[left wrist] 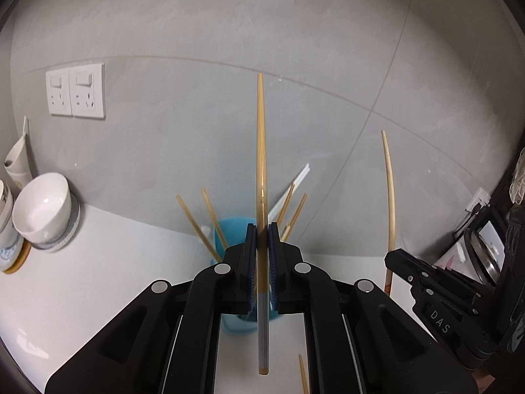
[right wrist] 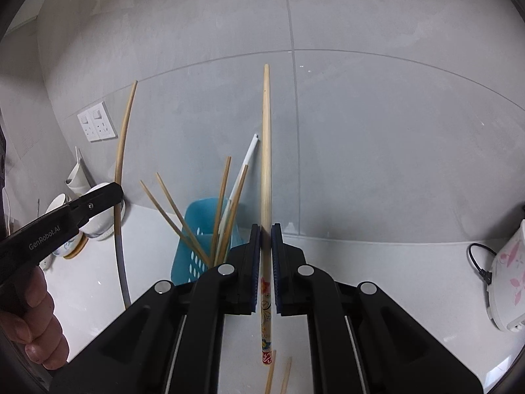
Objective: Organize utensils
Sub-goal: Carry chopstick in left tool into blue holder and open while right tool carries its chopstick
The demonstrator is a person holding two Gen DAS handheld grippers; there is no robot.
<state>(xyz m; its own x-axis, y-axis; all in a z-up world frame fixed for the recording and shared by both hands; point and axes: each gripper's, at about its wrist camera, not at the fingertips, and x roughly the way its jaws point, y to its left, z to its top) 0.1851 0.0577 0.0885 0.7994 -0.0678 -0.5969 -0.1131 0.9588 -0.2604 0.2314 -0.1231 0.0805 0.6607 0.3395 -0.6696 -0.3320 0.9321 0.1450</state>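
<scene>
My left gripper point(left wrist: 262, 229) is shut on a brown chopstick with a grey ribbed end point(left wrist: 261, 164), held upright above a blue perforated utensil holder point(left wrist: 229, 233). My right gripper point(right wrist: 266, 229) is shut on a pale chopstick with a flowered end point(right wrist: 266, 151), also upright, just right of the holder point(right wrist: 193, 249). Several bamboo chopsticks point(right wrist: 226, 210) and a white one point(right wrist: 249, 154) stand in the holder. Each gripper shows in the other's view: the right gripper point(left wrist: 390, 256) with its chopstick point(left wrist: 388, 180), the left gripper point(right wrist: 115, 193) with its chopstick point(right wrist: 123, 138).
White bowls point(left wrist: 42, 210) and cups stand at the left of the white counter point(left wrist: 98, 295) by the grey tiled wall with power sockets point(left wrist: 75, 90). Loose chopsticks point(right wrist: 279, 377) lie on the counter below the grippers. A white flowered appliance point(right wrist: 508, 282) with a black cord stands at the right.
</scene>
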